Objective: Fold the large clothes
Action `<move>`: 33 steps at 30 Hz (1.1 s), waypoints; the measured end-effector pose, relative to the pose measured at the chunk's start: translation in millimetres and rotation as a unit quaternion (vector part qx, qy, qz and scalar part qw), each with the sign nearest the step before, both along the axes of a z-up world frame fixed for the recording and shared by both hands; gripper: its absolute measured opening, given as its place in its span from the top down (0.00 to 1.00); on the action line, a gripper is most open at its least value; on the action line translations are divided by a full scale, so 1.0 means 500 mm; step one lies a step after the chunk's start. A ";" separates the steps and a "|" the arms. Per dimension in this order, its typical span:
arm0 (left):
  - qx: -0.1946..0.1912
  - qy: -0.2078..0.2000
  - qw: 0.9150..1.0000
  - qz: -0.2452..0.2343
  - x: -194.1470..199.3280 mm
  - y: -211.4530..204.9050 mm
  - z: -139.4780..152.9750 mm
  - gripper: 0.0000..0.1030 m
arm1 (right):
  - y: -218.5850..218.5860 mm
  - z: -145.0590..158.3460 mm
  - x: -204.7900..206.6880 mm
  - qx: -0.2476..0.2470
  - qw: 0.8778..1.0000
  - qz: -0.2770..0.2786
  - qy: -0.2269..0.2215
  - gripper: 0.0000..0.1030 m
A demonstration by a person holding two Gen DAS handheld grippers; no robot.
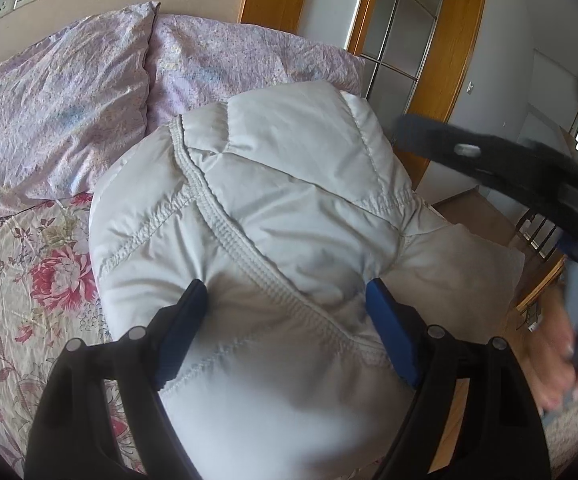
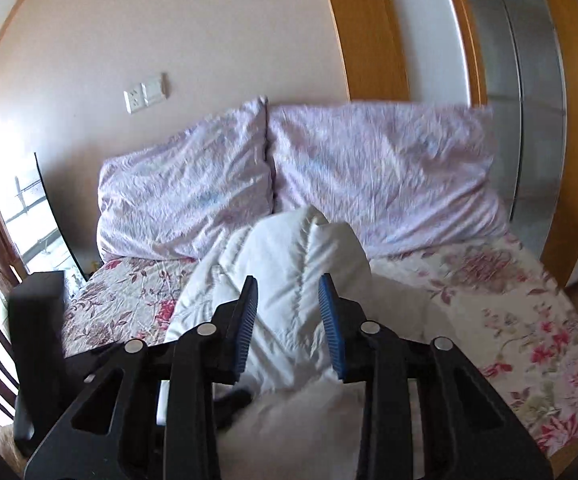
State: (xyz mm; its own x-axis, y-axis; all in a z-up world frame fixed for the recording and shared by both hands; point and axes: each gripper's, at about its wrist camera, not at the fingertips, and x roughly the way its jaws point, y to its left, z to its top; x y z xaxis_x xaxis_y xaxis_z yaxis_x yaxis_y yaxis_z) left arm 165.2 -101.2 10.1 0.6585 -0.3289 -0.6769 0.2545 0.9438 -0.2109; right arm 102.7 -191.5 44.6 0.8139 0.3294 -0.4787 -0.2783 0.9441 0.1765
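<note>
Your left claw [image 1: 285,300] is spread wide, both pads pressed into the white jacket [image 1: 289,200] bulging between them on the bed [image 1: 17,280]. Pillows [image 1: 69,92] lie beyond. Your right claw [image 2: 288,308] is also parted, the jacket [image 2: 289,280] bunched between its fingers; whether they pinch it, you can't tell.

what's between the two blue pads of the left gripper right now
A thick bundle of the white puffer jacket, its ribbed seam running across the gap. The left gripper straddles it with jaws wide apart, shown in the left wrist view.
</note>
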 end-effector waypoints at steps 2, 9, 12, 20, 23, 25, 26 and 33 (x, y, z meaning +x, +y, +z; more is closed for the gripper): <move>0.001 -0.004 1.000 0.000 -0.006 0.003 -0.001 0.21 | -0.005 -0.022 0.034 0.000 1.000 0.001 0.030 0.72; 0.019 -0.012 1.000 -0.010 -0.021 -0.008 -0.011 0.18 | -0.028 -0.125 0.082 -0.030 0.994 -0.022 0.106 0.75; 0.029 -0.017 0.999 -0.017 -0.026 -0.021 -0.015 0.18 | -0.041 -0.162 0.087 -0.031 0.992 -0.026 0.120 0.75; 0.047 -0.023 0.998 -0.038 -0.026 -0.049 -0.028 0.16 | -0.075 -0.219 0.086 -0.012 0.991 -0.033 0.127 0.76; 0.047 -0.023 0.998 -0.044 -0.025 -0.056 -0.033 0.16 | -0.082 -0.236 0.082 -0.007 0.991 -0.036 0.126 0.77; 0.049 -0.023 0.997 -0.047 -0.023 -0.063 -0.039 0.16 | -0.087 -0.245 0.082 -0.002 0.991 -0.037 0.125 0.78; 0.050 -0.023 0.997 -0.049 -0.021 -0.066 -0.042 0.15 | -0.091 -0.252 0.082 0.001 0.991 -0.038 0.124 0.78; 0.069 -0.023 0.996 -0.048 -0.007 -0.089 -0.060 0.13 | -0.099 -0.275 0.094 0.008 0.990 -0.042 0.132 0.80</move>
